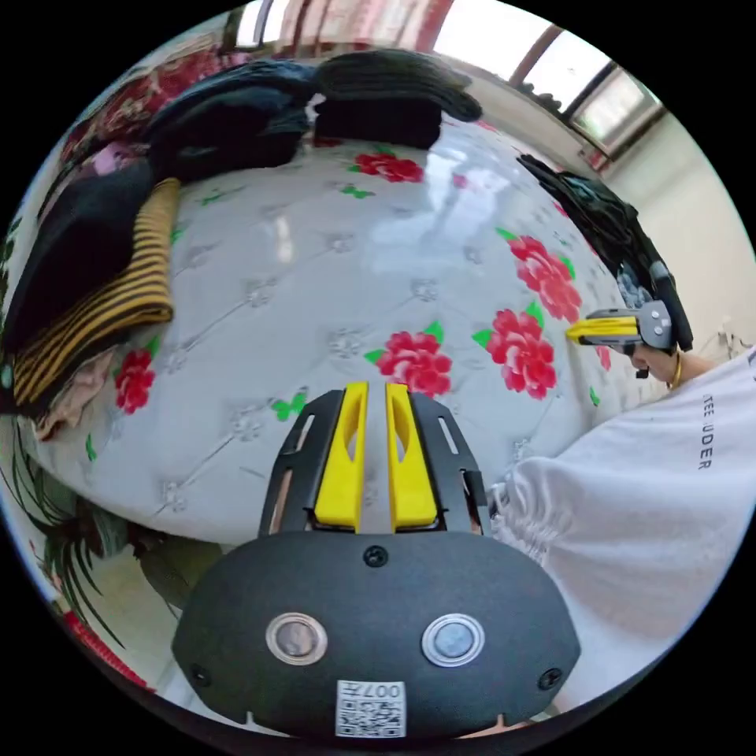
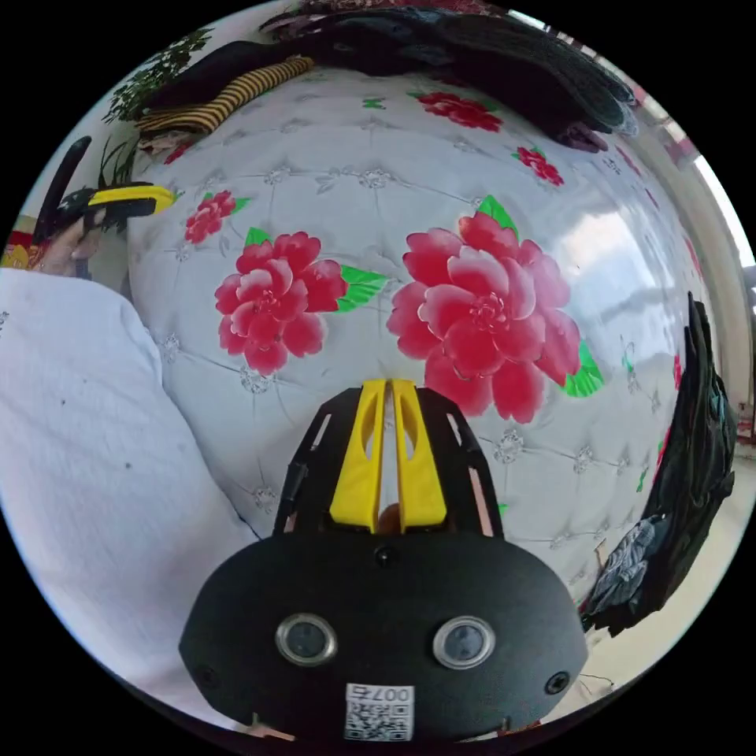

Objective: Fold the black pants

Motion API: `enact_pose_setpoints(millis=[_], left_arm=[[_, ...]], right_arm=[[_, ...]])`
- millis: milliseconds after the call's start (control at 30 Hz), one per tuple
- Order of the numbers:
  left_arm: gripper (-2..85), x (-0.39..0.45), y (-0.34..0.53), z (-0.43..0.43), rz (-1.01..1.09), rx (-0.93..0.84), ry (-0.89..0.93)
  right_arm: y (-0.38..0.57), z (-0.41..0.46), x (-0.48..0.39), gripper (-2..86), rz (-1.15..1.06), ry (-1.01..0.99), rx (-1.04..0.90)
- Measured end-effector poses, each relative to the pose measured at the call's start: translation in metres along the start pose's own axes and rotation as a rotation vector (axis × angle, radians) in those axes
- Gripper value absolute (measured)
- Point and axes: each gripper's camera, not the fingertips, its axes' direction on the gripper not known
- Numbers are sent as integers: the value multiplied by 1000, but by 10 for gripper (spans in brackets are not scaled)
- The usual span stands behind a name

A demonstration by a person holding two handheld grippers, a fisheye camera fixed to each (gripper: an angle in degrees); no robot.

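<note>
- The black pants [image 2: 693, 472] lie crumpled at the edge of the bed [image 2: 378, 205], well off to the right of my right gripper [image 2: 387, 387] and apart from it; part of them hangs over the side. In the left gripper view I see the same dark heap [image 1: 606, 220] beyond the other gripper, at the bed's far edge.
- My right gripper holds nothing: its yellow fingers [image 2: 358, 457] stand almost together, with only a thin slit between them, above the flowered cover and just short of a big red bloom [image 2: 484, 315].
- My left gripper [image 1: 376, 390] is also empty, its yellow fingers [image 1: 342, 465] near each other with a narrow gap, over bare quilted cover beside a red flower [image 1: 415, 362].
- In the left gripper view the right gripper [image 1: 610, 329] shows off to the right of my fingers, gripped in a hand [image 1: 657, 364], its jaws looking closed.
- In the right gripper view the left gripper [image 2: 130, 201] shows far to the left, at the bed's edge.
- A white sleeve [image 2: 87, 441] sits close beside my right fingers on the left.
- Ahead of my left fingers, at the far side, sit stacks of folded dark clothes [image 1: 378, 98]; to the left lies a yellow-and-black striped garment [image 1: 118, 299].
</note>
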Motion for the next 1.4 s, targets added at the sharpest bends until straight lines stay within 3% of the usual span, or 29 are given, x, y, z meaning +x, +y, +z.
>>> enact_pose_setpoints(millis=[67,167,267,400,633,800,900,1167,1400], left_arm=[[46,55,-16,20,78,-25,6],[50,128,-32,53,127,-80,20],[58,185,-38,81,124,-115,-5],[80,235,-34,121,41,-166,-64],[59,264,-28,150,-20,-152,-211],[14,263,-20,160,-175,-122,-243],[-5,267,-7,162,-296,-100,-163],[-9,313,28,161,-227,-64,-82],[1,289,21,134,-134,15,6]], right_arm=[[-2,-8,8,15,40,-12,45],[-1,-29,50,33,84,-185,112],[26,-65,125,53,225,-271,215],[128,-140,269,80,479,-102,385],[324,-308,550,95,889,473,446],[356,-360,680,89,915,605,301],[362,-344,733,71,901,496,188],[383,-464,696,11,843,467,506],[341,-572,539,-1,530,359,729]])
